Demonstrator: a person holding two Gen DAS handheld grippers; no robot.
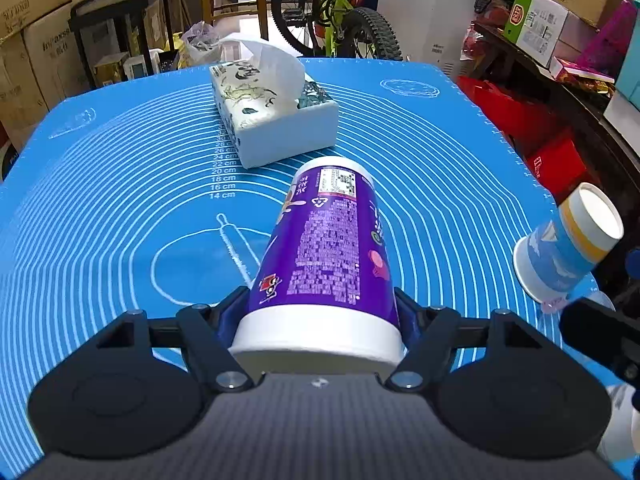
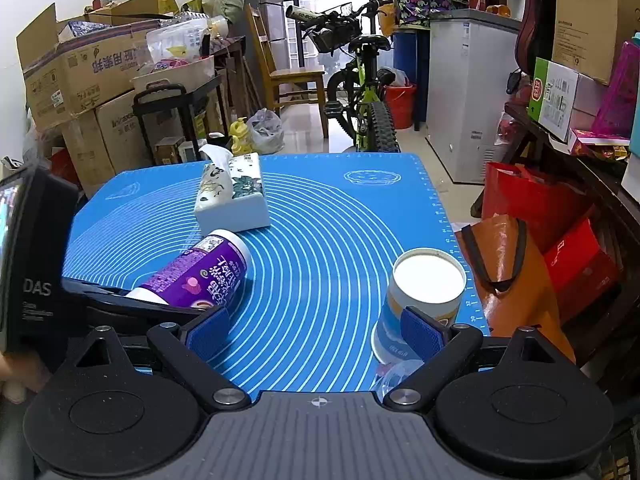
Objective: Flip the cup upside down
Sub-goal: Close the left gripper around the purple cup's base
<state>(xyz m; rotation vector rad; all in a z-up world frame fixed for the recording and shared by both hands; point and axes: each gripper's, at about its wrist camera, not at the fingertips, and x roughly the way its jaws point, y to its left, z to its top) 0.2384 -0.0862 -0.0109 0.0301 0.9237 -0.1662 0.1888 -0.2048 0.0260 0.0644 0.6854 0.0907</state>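
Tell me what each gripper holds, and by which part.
The left gripper clamps the purple cup by its wide white rim end. The right gripper is open and holds nothing; the blue cup sits beside one finger.

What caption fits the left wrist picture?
Left tongs clamp a tilted purple cup above the blue mat, tissue box behind.

Counted on the blue mat [image 2: 340, 216]: two cups, namely one purple cup [image 1: 328, 240] and one blue-and-yellow paper cup [image 2: 420, 300] near the right edge. One tissue box [image 2: 234, 196] toward the far left corner. Two grippers: left gripper [image 1: 320, 312], right gripper [image 2: 316, 330]. Beyond the far edge: one bicycle [image 2: 360, 92], one wooden chair [image 2: 288, 76].
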